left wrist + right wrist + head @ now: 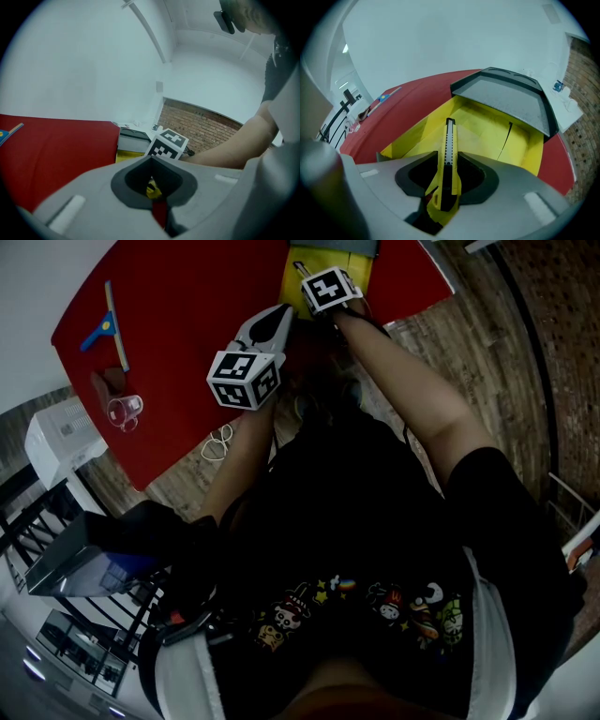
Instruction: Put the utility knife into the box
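1. Utility knife (446,173), yellow and black, is sitting clamped between the jaws of the right gripper (445,185), with its tip pointing forward over the open yellow box (487,133); only the right gripper view is showing this grip
2. That same view is showing the box's grey lid (506,101) standing raised behind the yellow interior
3. From the head view, the left gripper (253,362) is hovering over the red table (187,324) near the box, while a blue squeegee (98,331) and a clear cup (125,412) are lying well apart on the table's left side
4. In the left gripper view, that gripper's jaws are pressing together with nothing between them, and the right gripper's marker cube (167,144) is showing just ahead
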The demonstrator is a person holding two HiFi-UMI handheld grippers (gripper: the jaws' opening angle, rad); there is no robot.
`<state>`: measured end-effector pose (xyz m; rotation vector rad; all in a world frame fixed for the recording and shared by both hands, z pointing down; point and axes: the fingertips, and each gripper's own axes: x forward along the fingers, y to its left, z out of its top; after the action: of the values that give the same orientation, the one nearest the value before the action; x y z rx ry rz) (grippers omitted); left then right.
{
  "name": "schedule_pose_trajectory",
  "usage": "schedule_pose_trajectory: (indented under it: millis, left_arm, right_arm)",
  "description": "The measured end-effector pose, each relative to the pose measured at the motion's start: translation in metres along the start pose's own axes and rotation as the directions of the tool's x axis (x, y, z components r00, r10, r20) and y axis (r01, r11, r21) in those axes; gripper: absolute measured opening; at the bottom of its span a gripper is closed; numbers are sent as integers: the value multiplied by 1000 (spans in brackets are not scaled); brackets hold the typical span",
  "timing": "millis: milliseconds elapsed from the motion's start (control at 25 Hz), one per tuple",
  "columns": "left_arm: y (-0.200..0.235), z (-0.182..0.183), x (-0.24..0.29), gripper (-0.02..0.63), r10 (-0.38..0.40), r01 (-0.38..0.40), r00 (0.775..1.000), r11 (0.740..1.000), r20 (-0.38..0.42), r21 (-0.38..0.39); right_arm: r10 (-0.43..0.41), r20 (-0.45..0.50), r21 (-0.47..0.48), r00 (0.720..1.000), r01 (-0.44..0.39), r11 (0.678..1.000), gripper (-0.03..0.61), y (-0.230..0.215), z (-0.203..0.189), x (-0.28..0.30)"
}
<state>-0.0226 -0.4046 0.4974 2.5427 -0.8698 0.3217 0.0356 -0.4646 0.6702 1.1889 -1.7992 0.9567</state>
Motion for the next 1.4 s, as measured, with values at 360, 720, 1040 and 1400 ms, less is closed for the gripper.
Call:
schedule_pose_trajectory:
  millis: [360, 720, 1040, 1400]
  left_arm:
    - [-2, 4, -4, 0, -11, 11, 1000, 1000, -3, 27]
    - [-13, 25, -13, 0, -24, 22, 999, 998, 24, 66]
    - [-52, 54, -35, 0, -53, 36, 992, 989, 112, 147]
    - [-69, 59, -55, 0, -5, -27, 983, 985, 186, 173]
  right_arm:
    - [56, 268, -21, 962, -52, 998, 25, 19, 27, -76]
    - [119, 543, -109, 831, -71, 992, 25, 38, 33, -183]
    - [39, 729, -51, 684, -4, 999, 23, 22, 2, -287]
    - [-29, 739, 1, 673, 42, 999, 23, 12, -28, -313]
